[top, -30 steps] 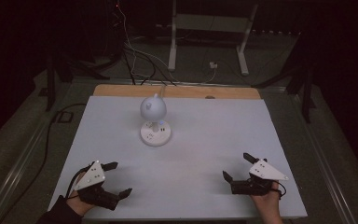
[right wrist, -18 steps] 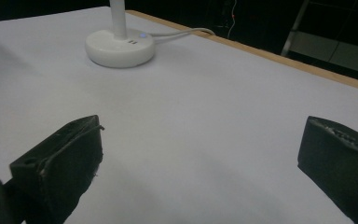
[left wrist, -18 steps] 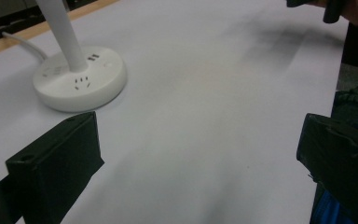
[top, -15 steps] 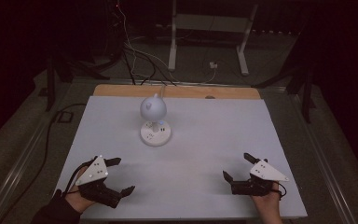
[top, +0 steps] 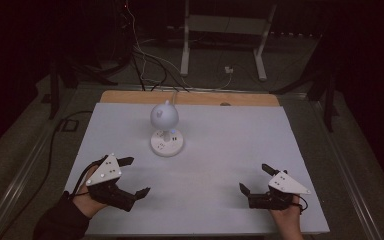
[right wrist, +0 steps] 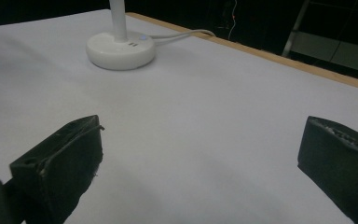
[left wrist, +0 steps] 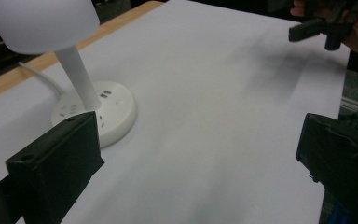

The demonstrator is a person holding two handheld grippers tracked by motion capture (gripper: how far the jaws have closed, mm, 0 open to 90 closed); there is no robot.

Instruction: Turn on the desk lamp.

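The matte white worktop (top: pixel 220 150) with a wooden far edge carries a smooth white lamp (top: pixel 166 130): a domed shade on a slim stem and round base, left of centre toward the back. The left tool (top: pixel 132 176) and the right tool (top: pixel 255 179) sit near the front, jaws spread wide, holding nothing.

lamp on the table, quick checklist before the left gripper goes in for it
1. Left gripper open: ok, jaws wide apart.
2. Right gripper open and away from the lamp: ok.
3. Lamp upright on its round base: ok.
4. Path from left gripper to base free: ok, bare white table between.
5. Lamp cord out of the way: ok, it trails off the far edge.
6. Lamp on or off: cannot tell.
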